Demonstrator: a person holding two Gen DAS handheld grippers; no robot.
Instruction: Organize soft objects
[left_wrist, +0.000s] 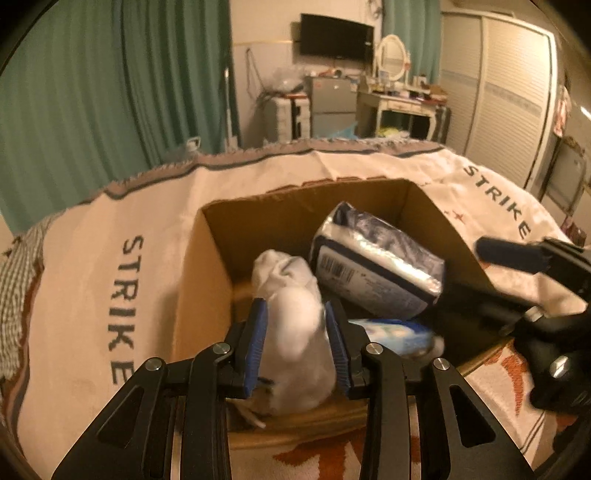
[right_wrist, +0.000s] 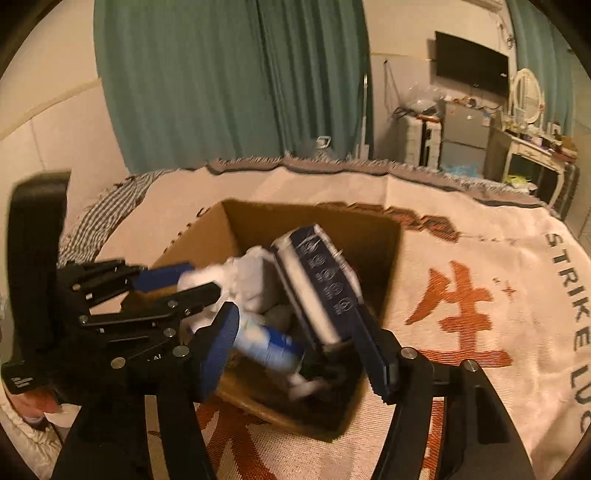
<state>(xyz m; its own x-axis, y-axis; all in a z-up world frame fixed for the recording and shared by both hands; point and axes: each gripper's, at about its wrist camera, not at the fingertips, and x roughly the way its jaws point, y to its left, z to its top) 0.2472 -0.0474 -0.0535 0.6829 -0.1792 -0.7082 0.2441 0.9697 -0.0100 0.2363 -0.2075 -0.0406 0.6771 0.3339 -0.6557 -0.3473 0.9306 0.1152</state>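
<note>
Two wrist fisheye views, both angled steeply downward from close above a bed.
Each looks forward along its own hand-held gripper fingers. Both share the open cardboard box (left_wrist: 207, 266) (right_wrist: 384, 266), the printed blanket (left_wrist: 92, 295) (right_wrist: 480, 369), the green curtains and the far wall television.

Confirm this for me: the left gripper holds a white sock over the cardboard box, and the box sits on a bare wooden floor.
One detail is wrong. The cardboard box sits on a cream blanket printed with "STRIKE", not a bare wooden floor; the left wrist view shows it. The rest stands: the left gripper holds a white sock over the box.
</note>
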